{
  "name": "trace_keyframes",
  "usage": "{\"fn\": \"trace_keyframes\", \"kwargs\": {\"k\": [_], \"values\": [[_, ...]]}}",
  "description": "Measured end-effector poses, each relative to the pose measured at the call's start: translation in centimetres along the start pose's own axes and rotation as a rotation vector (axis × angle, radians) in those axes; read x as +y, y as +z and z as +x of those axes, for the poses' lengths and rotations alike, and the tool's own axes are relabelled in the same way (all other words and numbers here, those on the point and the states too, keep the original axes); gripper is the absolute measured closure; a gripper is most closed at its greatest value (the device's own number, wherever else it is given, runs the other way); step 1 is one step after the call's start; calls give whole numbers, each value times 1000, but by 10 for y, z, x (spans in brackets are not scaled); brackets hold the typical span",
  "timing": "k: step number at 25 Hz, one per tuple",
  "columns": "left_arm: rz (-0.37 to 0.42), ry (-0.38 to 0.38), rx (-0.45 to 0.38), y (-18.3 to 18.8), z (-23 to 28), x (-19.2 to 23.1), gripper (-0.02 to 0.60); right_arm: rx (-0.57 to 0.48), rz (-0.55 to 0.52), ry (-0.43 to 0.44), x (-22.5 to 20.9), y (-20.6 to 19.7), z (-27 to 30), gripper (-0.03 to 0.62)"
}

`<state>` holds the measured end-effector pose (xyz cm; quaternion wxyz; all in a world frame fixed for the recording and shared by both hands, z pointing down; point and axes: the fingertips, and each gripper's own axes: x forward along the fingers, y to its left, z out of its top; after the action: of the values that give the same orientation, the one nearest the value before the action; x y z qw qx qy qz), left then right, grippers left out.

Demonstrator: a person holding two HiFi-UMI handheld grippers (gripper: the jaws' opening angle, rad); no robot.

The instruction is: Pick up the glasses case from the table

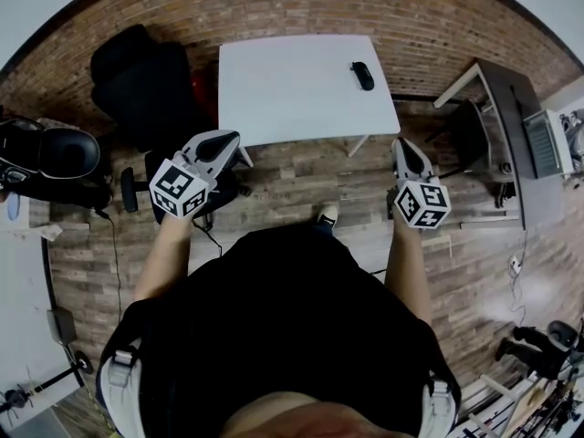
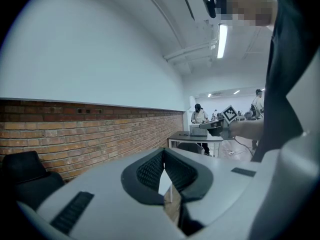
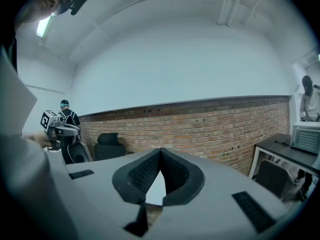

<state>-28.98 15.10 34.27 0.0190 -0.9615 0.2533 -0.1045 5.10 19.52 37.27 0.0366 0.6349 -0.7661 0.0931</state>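
A small black glasses case (image 1: 362, 75) lies near the right far corner of the white table (image 1: 292, 99). My left gripper (image 1: 222, 139) hovers just short of the table's near left edge, its jaws touching at the tips with nothing between them (image 2: 163, 153). My right gripper (image 1: 402, 144) is held off the table's near right corner, well short of the case, also shut and empty (image 3: 161, 151). In both gripper views only a sliver of the white tabletop shows through the gap below the tips; the case is hidden there.
A black office chair (image 1: 146, 80) stands left of the table, and another black seat (image 1: 50, 158) lies further left. A dark desk (image 1: 516, 126) with a laptop (image 1: 546, 144) is at the right. A brick wall (image 1: 301, 7) runs behind the table. Wooden floor lies between me and the table.
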Motion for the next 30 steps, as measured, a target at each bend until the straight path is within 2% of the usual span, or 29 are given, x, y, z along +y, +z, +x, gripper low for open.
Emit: {"fn": "trace_keyframes", "kwargs": {"k": [30], "values": [[-24, 16, 36, -3, 96, 31, 571, 39, 3, 6, -84, 1, 70, 579]]}}
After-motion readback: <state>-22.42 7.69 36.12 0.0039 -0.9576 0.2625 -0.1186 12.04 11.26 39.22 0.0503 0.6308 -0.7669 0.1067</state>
